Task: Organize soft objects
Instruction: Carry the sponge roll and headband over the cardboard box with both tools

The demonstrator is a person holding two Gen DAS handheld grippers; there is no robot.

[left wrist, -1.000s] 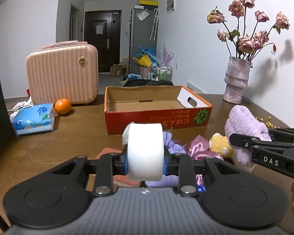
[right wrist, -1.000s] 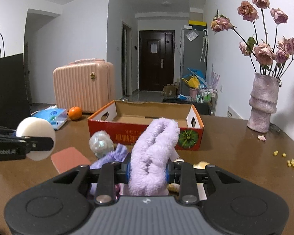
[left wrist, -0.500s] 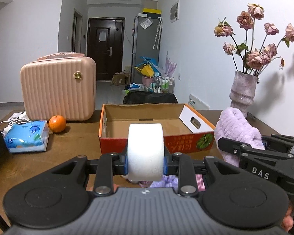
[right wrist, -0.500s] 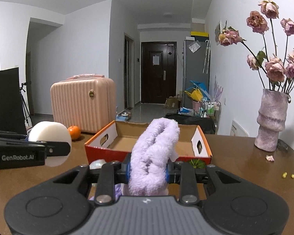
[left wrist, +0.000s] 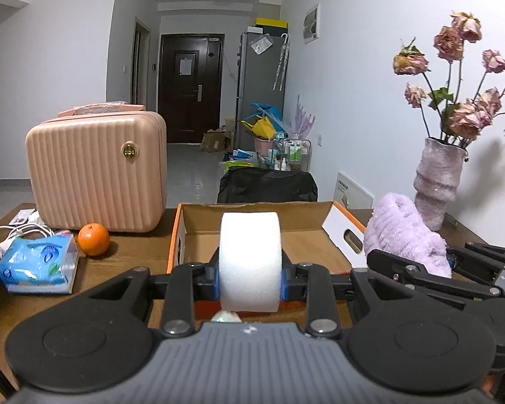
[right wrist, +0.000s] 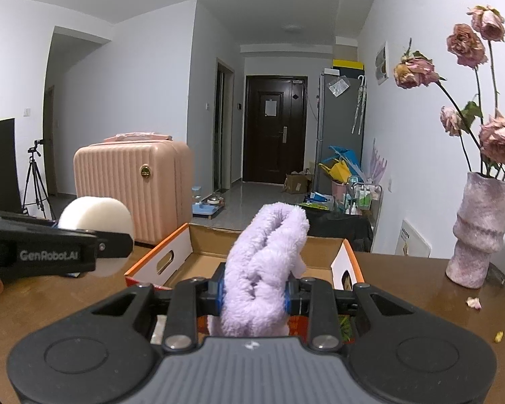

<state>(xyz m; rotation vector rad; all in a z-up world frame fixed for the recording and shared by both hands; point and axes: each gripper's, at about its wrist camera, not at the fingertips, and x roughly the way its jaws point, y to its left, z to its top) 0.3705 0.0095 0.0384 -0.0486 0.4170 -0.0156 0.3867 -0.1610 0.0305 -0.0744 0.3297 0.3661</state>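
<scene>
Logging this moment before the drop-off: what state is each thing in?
Left gripper: shut on the white sponge.
Right gripper: shut on the purple plush.
Cardboard box: open on top, floor bare where visible.
Pink suitcase: closed, upright.
Vase: upright, holding wilted roses.

White walls [right wrist: 124,101], dark door [left wrist: 188,87] down the hallway, grey fridge [left wrist: 259,91], wooden table [right wrist: 404,289].

The left gripper [left wrist: 250,281] squeezes a white foam roll [left wrist: 250,262] between its two fingers. The right gripper [right wrist: 254,298], close beside it on its right, pinches a fluffy purple cloth [right wrist: 264,262] tight.
</scene>
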